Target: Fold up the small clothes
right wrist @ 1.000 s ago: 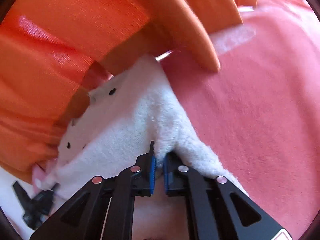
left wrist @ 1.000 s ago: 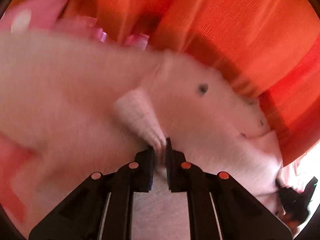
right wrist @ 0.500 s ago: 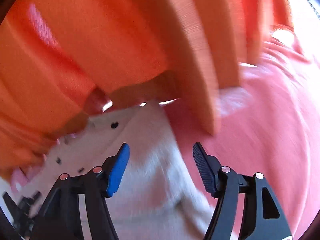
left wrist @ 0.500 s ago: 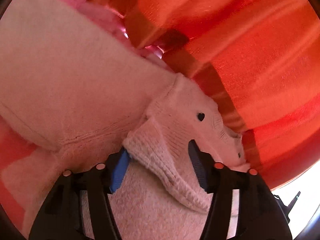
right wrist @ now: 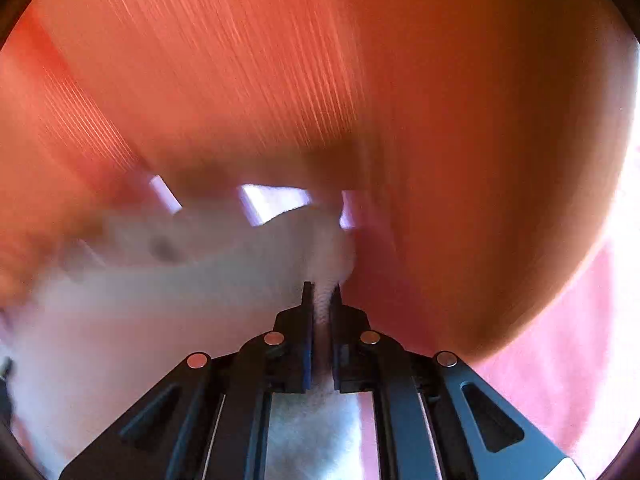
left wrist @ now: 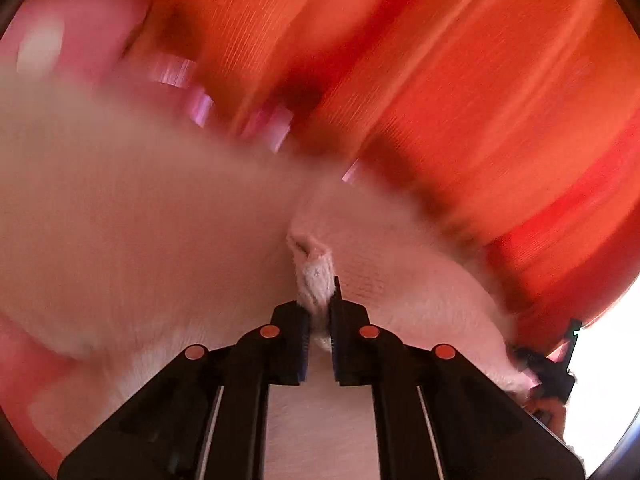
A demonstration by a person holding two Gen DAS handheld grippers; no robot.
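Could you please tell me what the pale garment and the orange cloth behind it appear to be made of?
Pale garment: looks like a soft knit, probably wool or fleece, matte and fuzzy; the pinched fold between the left gripper pads shows a nubby, ribbed texture.

Orange cloth: seems a thin woven fabric with a slight sheen; fine parallel thread lines and draped folds show, though motion blur leaves the fibre open.

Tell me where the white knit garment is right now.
The white knit garment fills the lower left of both wrist views, below the orange curtain, pinched by left gripper and right gripper.
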